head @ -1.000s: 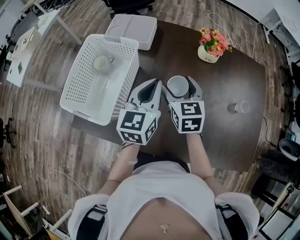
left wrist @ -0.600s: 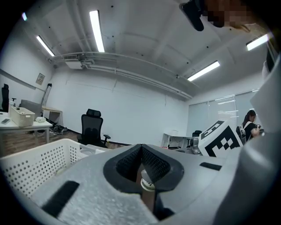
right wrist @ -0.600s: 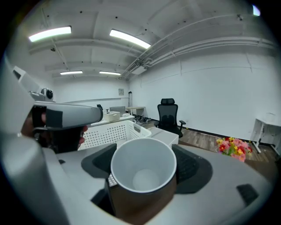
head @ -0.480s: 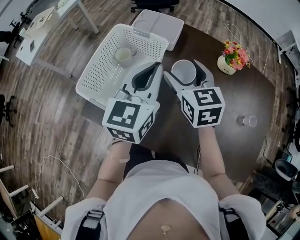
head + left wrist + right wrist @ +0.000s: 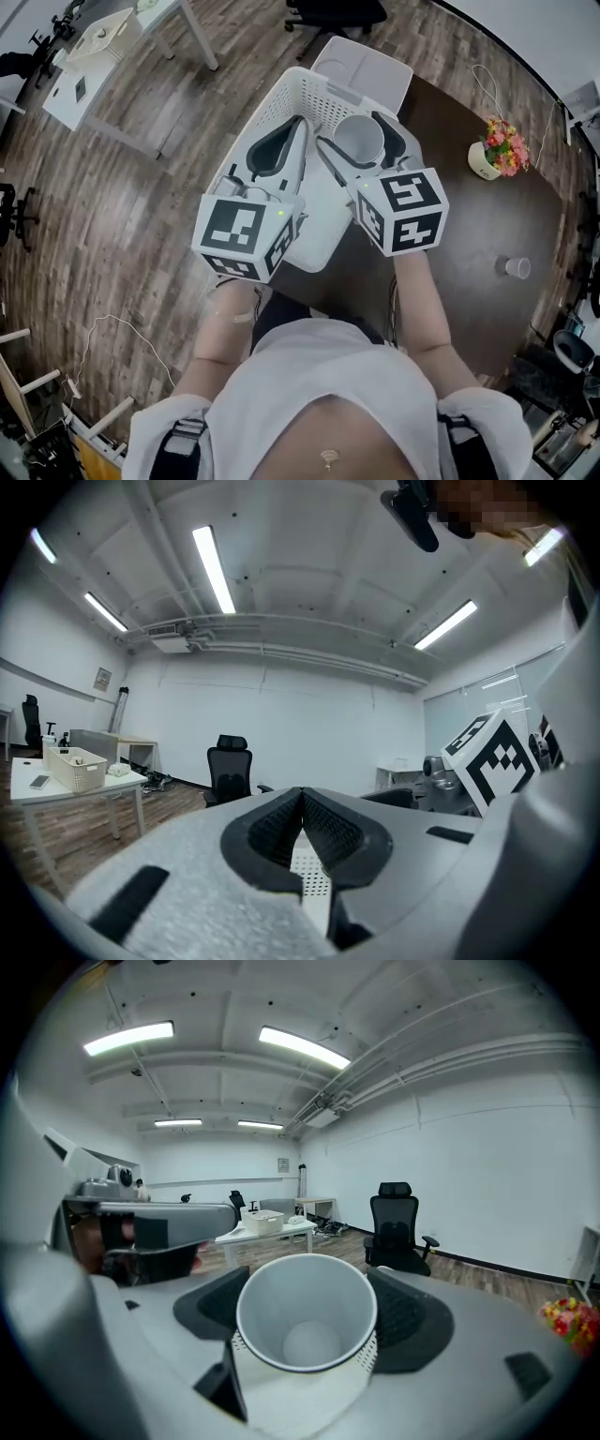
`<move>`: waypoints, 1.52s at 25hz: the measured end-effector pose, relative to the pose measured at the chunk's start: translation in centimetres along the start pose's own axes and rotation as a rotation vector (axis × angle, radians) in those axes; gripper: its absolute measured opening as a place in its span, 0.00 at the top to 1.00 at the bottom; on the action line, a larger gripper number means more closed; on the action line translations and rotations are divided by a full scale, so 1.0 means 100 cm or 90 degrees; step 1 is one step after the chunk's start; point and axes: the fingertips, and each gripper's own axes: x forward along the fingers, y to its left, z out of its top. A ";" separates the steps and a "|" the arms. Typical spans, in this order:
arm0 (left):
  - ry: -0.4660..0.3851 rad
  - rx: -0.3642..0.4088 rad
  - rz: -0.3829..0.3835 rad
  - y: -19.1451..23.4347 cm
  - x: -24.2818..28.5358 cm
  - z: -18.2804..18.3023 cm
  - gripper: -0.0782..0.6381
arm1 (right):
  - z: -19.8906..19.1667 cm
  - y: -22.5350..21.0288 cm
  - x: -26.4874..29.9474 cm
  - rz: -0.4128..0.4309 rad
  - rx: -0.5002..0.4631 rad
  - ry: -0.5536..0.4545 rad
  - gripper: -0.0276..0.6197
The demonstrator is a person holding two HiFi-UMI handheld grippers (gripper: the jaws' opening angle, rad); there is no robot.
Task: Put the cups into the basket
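Grey right claw has its jaws spread wide, w/ the ribbed black pads pressed on either side of a white paper cup. The cup's open mouth faces the right gripper view's camera and its inside is bare. From the head view the right claw and the cup hang over the white perforated basket, cup mouth up. Perforated basket wall shows just under the cup in the right gripper view too. Left claw is closed tip to tip w/ nothing gripped. Only a loop-shaped gap stays betw the pads behind the tips, and a bit of the basket's hole pattern shows thru it. In the head view the left claw is beside the right one, also above the basket, and the two claws are near each other but apart. Each claw carries a marker cube, left and right, w/ a hand behind it. Basket sits at the near-left end of the dark brown tabletop, w/ a white lidded box touching or just beyond its far side. A second cup is well apart on the tabletop's right side; can't tell if it is upright. Flower pot stands near the far-right edge. Wood floor lies round the tabletop, and a black office chair stands by the wall.
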 end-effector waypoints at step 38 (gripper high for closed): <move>-0.021 -0.041 -0.072 0.130 -0.008 -0.032 0.88 | -0.195 0.085 0.159 -0.138 0.092 0.153 0.35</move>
